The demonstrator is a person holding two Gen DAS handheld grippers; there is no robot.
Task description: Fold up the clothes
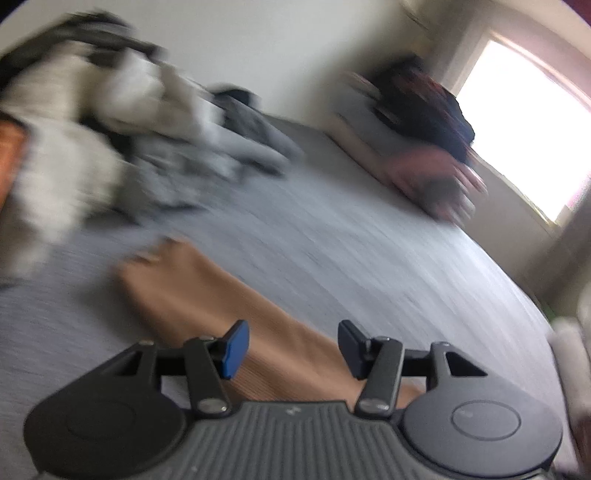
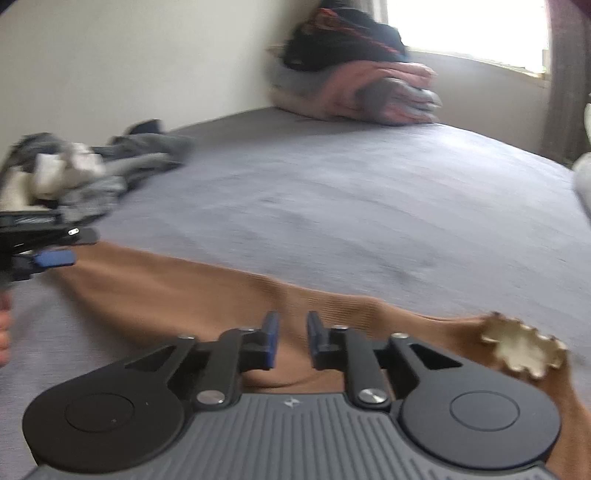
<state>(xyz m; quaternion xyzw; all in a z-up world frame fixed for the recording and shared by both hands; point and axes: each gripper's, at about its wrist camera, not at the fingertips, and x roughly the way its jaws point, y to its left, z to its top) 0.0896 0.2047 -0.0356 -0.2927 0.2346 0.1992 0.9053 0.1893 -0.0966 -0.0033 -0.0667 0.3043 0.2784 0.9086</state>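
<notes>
A tan ribbed garment (image 1: 207,295) lies stretched flat across the grey bed sheet (image 1: 332,240). My left gripper (image 1: 292,347) hovers over its near part, jaws wide apart, no cloth pinched between the blue pads. In the right wrist view the same tan garment (image 2: 184,288) runs from left to right, with a white flower-shaped trim (image 2: 522,350) at its right end. My right gripper (image 2: 292,339) stands open by a narrow gap just above the cloth, gripping nothing. The left gripper (image 2: 70,246) shows at the garment's left end, also open.
A loose heap of grey, white and black clothes (image 1: 92,129) (image 2: 74,173) lies at the back left. A stack of folded items (image 1: 424,140) (image 2: 362,85) sits in the far corner by the bright window (image 2: 461,29). A hand (image 2: 3,325) shows at the left edge.
</notes>
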